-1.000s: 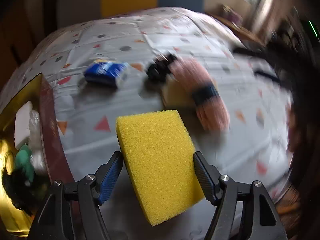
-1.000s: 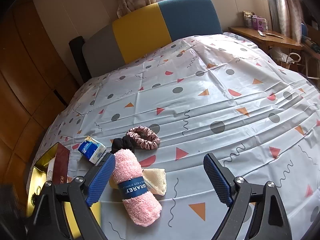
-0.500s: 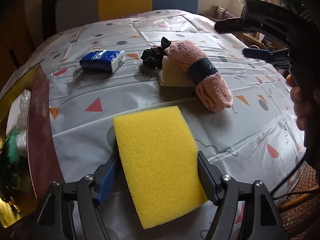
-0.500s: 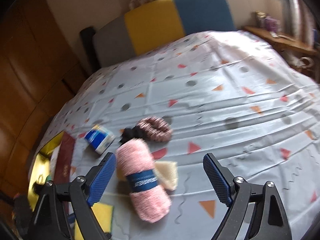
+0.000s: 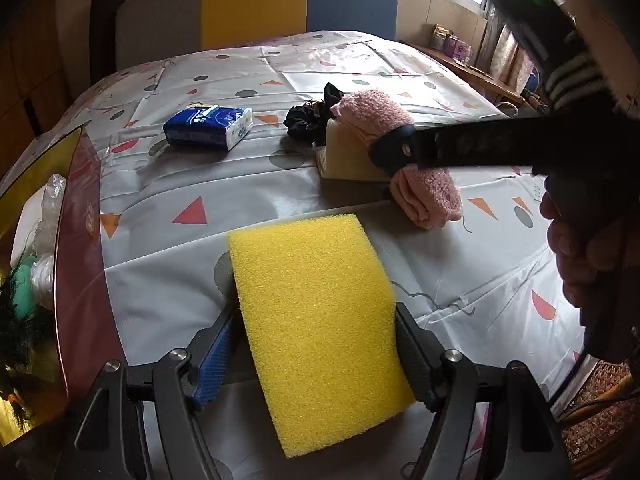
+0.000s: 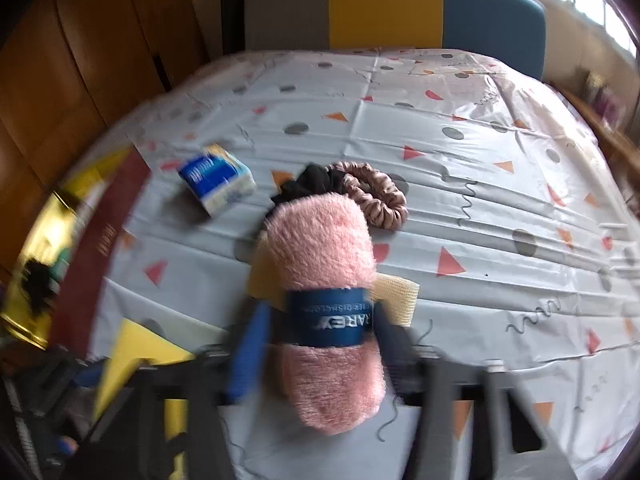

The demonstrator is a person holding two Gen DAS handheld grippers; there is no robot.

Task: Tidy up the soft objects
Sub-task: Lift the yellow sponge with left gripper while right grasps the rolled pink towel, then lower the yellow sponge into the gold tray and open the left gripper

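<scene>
Since a second ago the right tool [image 6: 316, 344] has swung in over the pink rolled towel [image 6: 324, 280]: its fingers, then spread wide beside the roll, now straddle it at the blue paper band [image 6: 328, 316]. The jaws are closing, with the towel between them and the pads at or very near its sides; motion blur hides whether they press yet. The roll lies on the patterned cloth of the counter [image 6: 500, 184], partly on a cream sponge [image 6: 396, 292], with a black scrunchie [image 6: 316, 180] and a pink scrunchie [image 6: 380, 196] just beyond its far end and a blue tissue pack [image 6: 216, 184] off to the left.

The left tool [image 5: 316, 356] has barely shifted. It is clamped on the yellow sponge [image 5: 316, 312], jaws wide, pads against both long edges, the sponge tilted above the cloth near the counter's front.

From the left wrist view, the right tool's arm crosses the towel's band and hides it, and a hand [image 5: 584, 248] shows at the right edge. At far left a gold-lined box [image 5: 44, 160] with a dark red wall is cut off; its contents are hard to make out.
</scene>
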